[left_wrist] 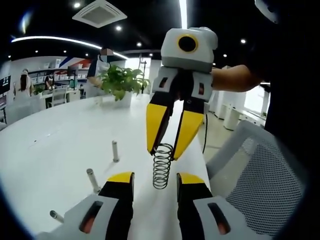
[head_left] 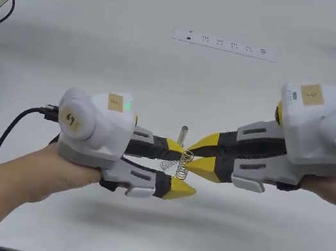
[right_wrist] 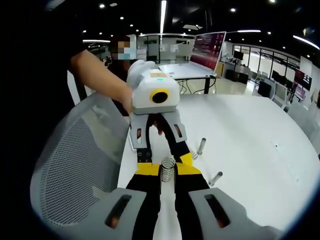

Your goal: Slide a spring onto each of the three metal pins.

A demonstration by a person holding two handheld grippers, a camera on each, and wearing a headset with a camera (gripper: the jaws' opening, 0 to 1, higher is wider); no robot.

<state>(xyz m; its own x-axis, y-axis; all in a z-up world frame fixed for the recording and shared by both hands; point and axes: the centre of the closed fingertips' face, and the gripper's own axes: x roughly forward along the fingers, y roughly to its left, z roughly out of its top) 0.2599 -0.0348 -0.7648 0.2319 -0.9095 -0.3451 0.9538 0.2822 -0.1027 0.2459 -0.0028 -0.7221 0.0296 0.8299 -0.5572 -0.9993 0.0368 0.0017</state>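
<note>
A steel spring (head_left: 182,166) (left_wrist: 161,165) (right_wrist: 168,167) hangs above the white table (head_left: 105,36), pinched at its upper end by my right gripper (head_left: 185,159) (left_wrist: 162,152) (right_wrist: 168,171), which is shut on it. My left gripper (head_left: 180,168) (left_wrist: 155,179) faces it with its jaws wide apart. The spring's free end dangles just in front of that gap, touching neither finger. Three bare metal pins stand on the table to the side (left_wrist: 115,150) (left_wrist: 92,180) (left_wrist: 56,216). One pin (head_left: 184,131) rises right behind the meeting jaws. A second coil (head_left: 168,163) shows beside the held spring.
A white power strip (head_left: 225,44) lies far back on the table. A black cable (head_left: 14,128) trails from the left gripper, another (head_left: 0,8) at the far left edge. A grey mesh chair (left_wrist: 265,170) stands by the table's near edge, and a potted plant (left_wrist: 122,82) further down it.
</note>
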